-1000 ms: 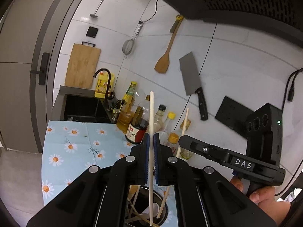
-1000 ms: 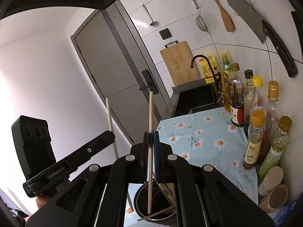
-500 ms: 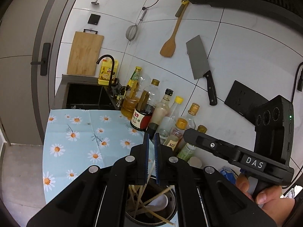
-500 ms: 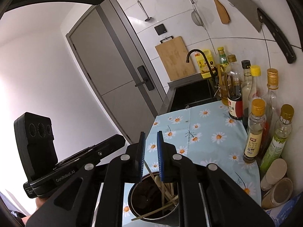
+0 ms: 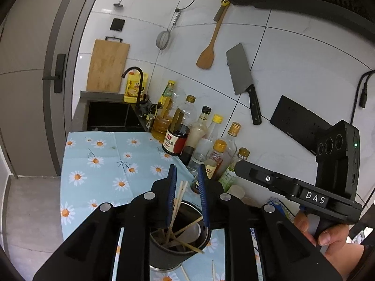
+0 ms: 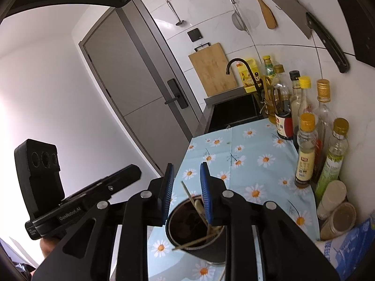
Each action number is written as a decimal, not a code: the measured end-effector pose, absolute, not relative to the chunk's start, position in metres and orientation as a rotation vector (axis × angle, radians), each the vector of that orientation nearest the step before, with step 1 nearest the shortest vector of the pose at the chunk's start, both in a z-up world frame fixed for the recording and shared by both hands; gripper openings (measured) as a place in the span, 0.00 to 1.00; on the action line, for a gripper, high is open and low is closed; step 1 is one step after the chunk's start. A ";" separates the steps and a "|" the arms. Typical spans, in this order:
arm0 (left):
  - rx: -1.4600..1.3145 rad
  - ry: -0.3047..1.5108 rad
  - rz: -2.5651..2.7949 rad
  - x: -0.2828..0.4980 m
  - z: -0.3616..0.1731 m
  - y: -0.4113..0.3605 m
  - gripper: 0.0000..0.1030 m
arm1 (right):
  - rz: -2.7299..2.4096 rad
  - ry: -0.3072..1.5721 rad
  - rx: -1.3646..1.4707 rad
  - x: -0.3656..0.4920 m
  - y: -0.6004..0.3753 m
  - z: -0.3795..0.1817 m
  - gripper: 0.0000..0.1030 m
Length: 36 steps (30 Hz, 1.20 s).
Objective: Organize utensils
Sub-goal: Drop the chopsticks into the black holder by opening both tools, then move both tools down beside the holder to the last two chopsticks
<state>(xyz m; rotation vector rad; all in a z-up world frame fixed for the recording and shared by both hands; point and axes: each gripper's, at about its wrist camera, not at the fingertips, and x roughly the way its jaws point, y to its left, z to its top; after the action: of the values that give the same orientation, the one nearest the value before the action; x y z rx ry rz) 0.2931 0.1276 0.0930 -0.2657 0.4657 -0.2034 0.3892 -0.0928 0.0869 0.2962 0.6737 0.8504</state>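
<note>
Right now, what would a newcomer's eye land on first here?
Probably the dark holder bristling with chopsticks on the daisy-print cloth, with both hand-held grippers, left and right, opening just above it. Next, the cleaver on the tiled wall above the crowded bottles.

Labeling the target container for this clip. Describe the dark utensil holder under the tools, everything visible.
The utensil holder is a dark round cup, seemingly metal with a thin bright rim, standing upright and open on the daisy-print tablecloth near the counter's front. Several pale wooden chopsticks lean crossed inside it, some poking above the rim; a whitish spoon-like piece sits among them. Both tools hang just above its mouth, neither touching it. More sticks lie loose on the cloth beside its base.
</note>
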 end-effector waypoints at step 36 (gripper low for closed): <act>-0.350 0.842 -0.265 0.213 -0.017 0.113 0.35 | 0.517 1.244 0.312 0.330 -0.135 -0.040 0.40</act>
<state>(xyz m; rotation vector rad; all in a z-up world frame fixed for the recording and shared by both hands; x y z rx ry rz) 0.2130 0.1131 -0.0170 -0.3502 0.8418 -0.2647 0.3297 -0.1347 -0.0401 0.3118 1.2443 0.5174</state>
